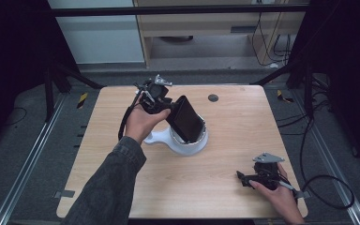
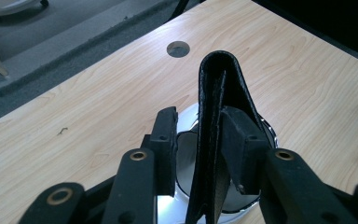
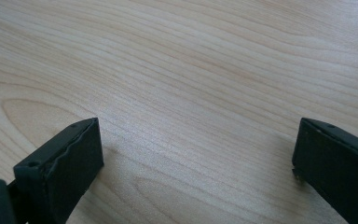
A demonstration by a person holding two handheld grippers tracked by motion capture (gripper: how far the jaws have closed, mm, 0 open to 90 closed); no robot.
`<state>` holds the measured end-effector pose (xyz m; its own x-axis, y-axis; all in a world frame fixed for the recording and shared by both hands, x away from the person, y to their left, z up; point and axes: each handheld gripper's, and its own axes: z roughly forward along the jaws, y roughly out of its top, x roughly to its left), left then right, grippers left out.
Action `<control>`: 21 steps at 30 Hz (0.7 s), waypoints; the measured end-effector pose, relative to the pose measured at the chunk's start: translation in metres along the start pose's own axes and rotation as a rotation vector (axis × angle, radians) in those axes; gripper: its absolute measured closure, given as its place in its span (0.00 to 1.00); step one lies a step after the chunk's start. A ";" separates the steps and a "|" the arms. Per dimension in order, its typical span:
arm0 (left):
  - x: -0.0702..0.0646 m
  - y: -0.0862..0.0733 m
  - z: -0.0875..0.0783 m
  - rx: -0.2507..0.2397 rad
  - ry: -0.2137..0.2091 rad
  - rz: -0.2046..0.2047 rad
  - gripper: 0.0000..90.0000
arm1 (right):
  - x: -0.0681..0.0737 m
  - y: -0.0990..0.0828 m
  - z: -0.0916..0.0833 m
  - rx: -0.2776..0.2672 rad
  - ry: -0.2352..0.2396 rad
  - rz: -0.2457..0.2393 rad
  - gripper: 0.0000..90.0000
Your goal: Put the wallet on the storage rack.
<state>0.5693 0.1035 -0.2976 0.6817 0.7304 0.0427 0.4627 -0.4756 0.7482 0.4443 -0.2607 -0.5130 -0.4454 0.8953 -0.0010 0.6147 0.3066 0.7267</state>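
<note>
A black folded wallet point(image 1: 186, 119) stands tilted in a white pot point(image 1: 187, 146) with a side handle, in the middle of the table. In the left gripper view the wallet point(image 2: 213, 116) rises edge-on between the jaws of my left gripper point(image 2: 198, 128). The right-hand pad point(image 2: 235, 135) lies against it, and a gap shows between the wallet and the other pad point(image 2: 167, 135). The pot's shiny inside point(image 2: 184, 158) shows below. In the high view my left gripper point(image 1: 171, 112) reaches the wallet from the left. My right gripper point(image 1: 242, 180) rests open near the table's front right corner, its jaws point(image 3: 196, 154) wide over bare wood.
The wooden table point(image 1: 234, 126) has a round grey cable hole point(image 1: 213, 98) near its far edge. Cables point(image 1: 318, 187) trail off the right side. Metal frame legs and rails stand around the table.
</note>
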 end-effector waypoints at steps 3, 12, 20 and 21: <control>0.000 0.001 0.000 -0.008 -0.001 0.000 0.73 | 0.000 0.000 0.000 0.000 0.000 0.000 0.02; -0.003 0.005 -0.005 -0.036 -0.005 0.004 0.62 | 0.000 0.000 0.000 0.000 0.000 0.000 0.02; -0.006 0.010 -0.009 -0.080 -0.003 -0.004 0.49 | 0.000 0.000 0.000 0.000 0.000 0.000 0.02; -0.006 0.010 -0.009 -0.080 -0.003 -0.004 0.46 | 0.000 0.000 0.000 0.000 0.000 0.000 0.02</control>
<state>0.5648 0.0992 -0.2848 0.6818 0.7306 0.0375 0.4185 -0.4316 0.7991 0.4443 -0.2607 -0.5130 -0.4455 0.8953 -0.0015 0.6148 0.3071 0.7264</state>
